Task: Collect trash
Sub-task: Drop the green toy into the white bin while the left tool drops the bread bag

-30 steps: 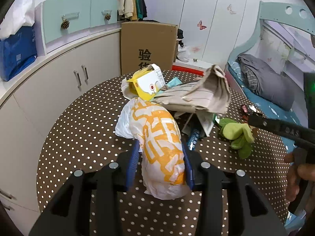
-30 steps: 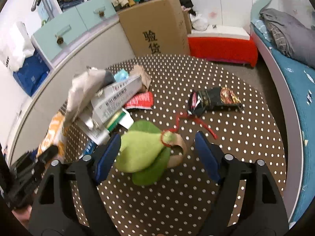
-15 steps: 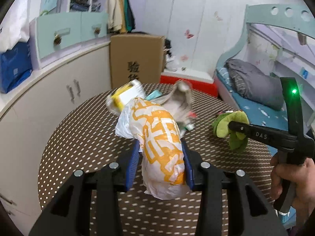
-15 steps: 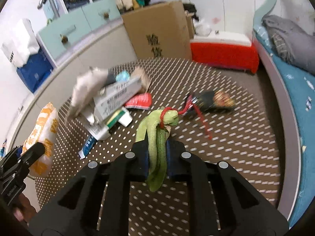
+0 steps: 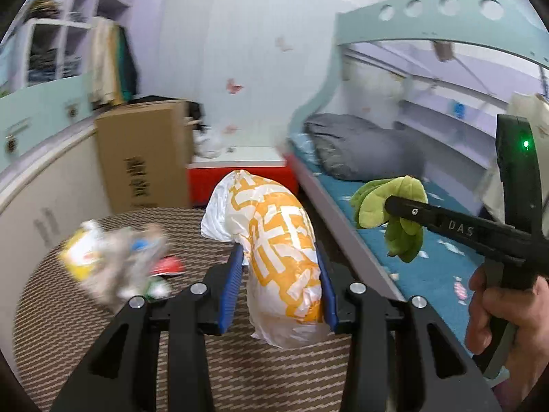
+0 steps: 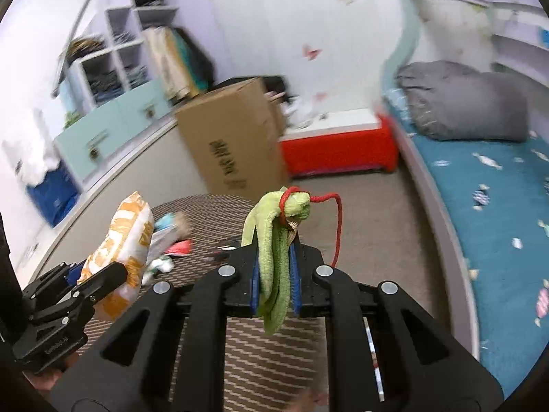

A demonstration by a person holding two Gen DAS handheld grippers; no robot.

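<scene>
A white and orange plastic bag [image 5: 278, 250] is clamped between the blue pads of my left gripper [image 5: 279, 267] and hangs lifted above the dotted round table [image 5: 58, 312]. The same bag [image 6: 123, 247] shows at the left in the right wrist view. My right gripper [image 6: 274, 274] is shut on a limp green leaf-shaped wrapper [image 6: 274, 261] tied with a red string [image 6: 338, 226]; it too is off the table. In the left wrist view the green wrapper [image 5: 391, 206] hangs from the right gripper at the right. A blurred heap of paper trash [image 5: 113, 261] lies on the table.
A cardboard box [image 6: 233, 144] stands behind the table beside a red-sided low platform [image 6: 339, 151]. A bed with a teal sheet [image 6: 497, 213] and grey bedding [image 6: 463, 106] runs along the right. Curved white cabinets [image 5: 37, 202] line the left. A hand [image 5: 494, 312] holds the right gripper.
The right gripper closed on the green wrapper and lifted it. Both grippers rose and swung right, away from the trash heap, each carrying its item off the table.
</scene>
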